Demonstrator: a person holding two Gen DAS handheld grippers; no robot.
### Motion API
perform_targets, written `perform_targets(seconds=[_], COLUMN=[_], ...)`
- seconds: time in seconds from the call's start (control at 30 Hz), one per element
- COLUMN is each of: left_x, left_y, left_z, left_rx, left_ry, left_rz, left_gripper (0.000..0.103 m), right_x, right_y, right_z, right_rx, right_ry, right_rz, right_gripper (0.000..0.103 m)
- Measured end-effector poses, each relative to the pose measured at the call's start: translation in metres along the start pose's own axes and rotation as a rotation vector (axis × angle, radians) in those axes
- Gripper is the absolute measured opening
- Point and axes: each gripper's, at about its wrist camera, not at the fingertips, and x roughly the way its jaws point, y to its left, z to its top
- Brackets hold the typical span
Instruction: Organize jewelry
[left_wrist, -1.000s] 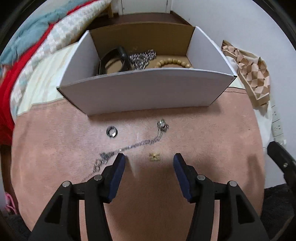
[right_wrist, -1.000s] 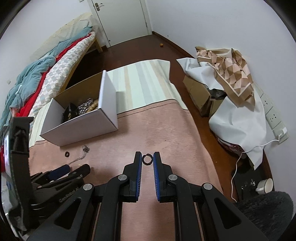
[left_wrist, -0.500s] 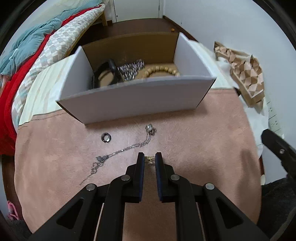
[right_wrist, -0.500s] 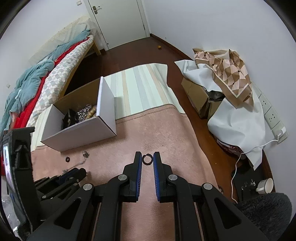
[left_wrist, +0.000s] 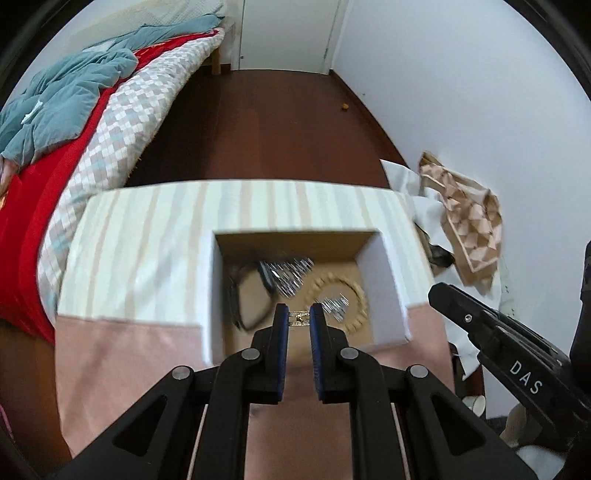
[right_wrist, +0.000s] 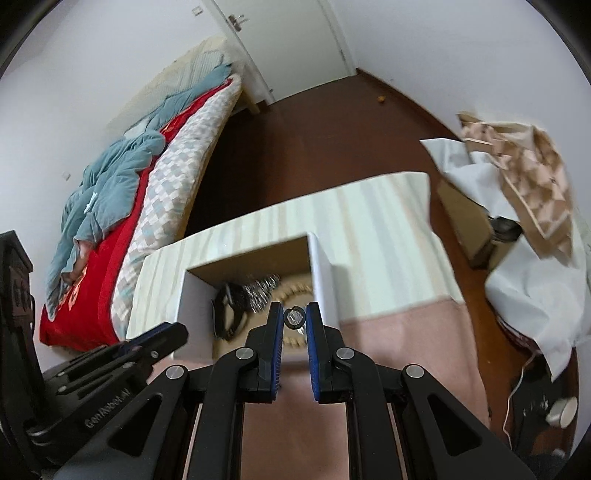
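The left hand-held gripper (left_wrist: 299, 318) is closed on a small gold piece (left_wrist: 299, 318), pinched flat between its blue pads (left_wrist: 281, 332), and hangs over the open box (left_wrist: 384, 291) with the near wall just under its tips. To do this drop well, I would carry the gold piece a little further past that near wall so it is clearly over the brown bottom, lower it, and only then let the pads part, so the piece falls straight and does not bounce off the rim. Inside the box lie a black band (left_wrist: 243, 295) at the left, a heap of silver chain (left_wrist: 288, 275) in the middle and a ring of wooden beads (left_wrist: 354, 302) at the right; the bare patch of cardboard in front of the band looks like the easiest landing place. The right hand-held gripper (right_wrist: 294, 319) grips a small dark ring (right_wrist: 294, 318) by its edges, also above the box, near its right wall (right_wrist: 321, 280). The two tools sit close side by side, so releasing one at a time seems wise. Open room lies over the striped cloth (right_wrist: 384, 229) behind and to the right of the box, and the pink cloth (right_wrist: 399, 332) in front; the bed (right_wrist: 162, 177) bounds the left, well apart
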Motion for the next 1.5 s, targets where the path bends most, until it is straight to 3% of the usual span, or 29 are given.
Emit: perform_targets(seconds=[0.2,0.4,0.47,0.5,0.57,0.77,0.9,0.97,1.0,1.23,1.5], left_x=[0.020,0.024,0.020,0.018,0.012,-0.002,-0.013,-0.017,-0.018,-0.027,-0.060], left_y=[0.027,0.036,0.037,0.039,0.041,0.049,0.050,0.049,0.049,0.050,0.048], left_z=[0.029,0.045,0.046,0.047,0.046,0.038,0.026,0.019,0.014,-0.014,-0.041], left_rx=[-0.039,-0.064,-0.061,-0.062,-0.066,-0.076,-0.070,-0.058,-0.051,-0.042,-0.036], left_ry=[0.053,0.075,0.064,0.056,0.032,-0.014,-0.051,-0.057,-0.057,-0.050,-0.101], left_rz=[0.004,0.065,0.085,0.096,0.121,0.178,0.225,0.242,0.249,0.292,0.315], left_gripper=[0.010,0.012,0.023,0.027,0.054,0.062,0.078,0.099,0.101,0.102,0.103], right_x=[0.045,0.074,0.076,0.075,0.071,0.053,0.036,0.031,0.030,0.021,-0.017], right_y=[0.017,0.024,0.024,0.023,0.021,0.019,0.023,0.028,0.029,0.035,0.047], right_z=[0.035,0.053,0.057,0.058,0.059,0.058,0.047,0.038,0.033,-0.001,-0.017], right_rx=[-0.041,-0.076,-0.073,-0.072,-0.067,-0.079,-0.120,-0.160,-0.175,-0.228,-0.231], right_ry=[0.112,0.188,0.192,0.189,0.176,0.138,0.104,0.093,0.097,0.106,0.050], right_rz=[0.009,-0.029,-0.040,-0.043,-0.054,-0.089,-0.157,-0.219,-0.240,-0.341,-0.356], right_gripper=[0.013,0.014,0.016,0.022,0.034,0.048,0.073,0.089,0.096,0.103,0.103])
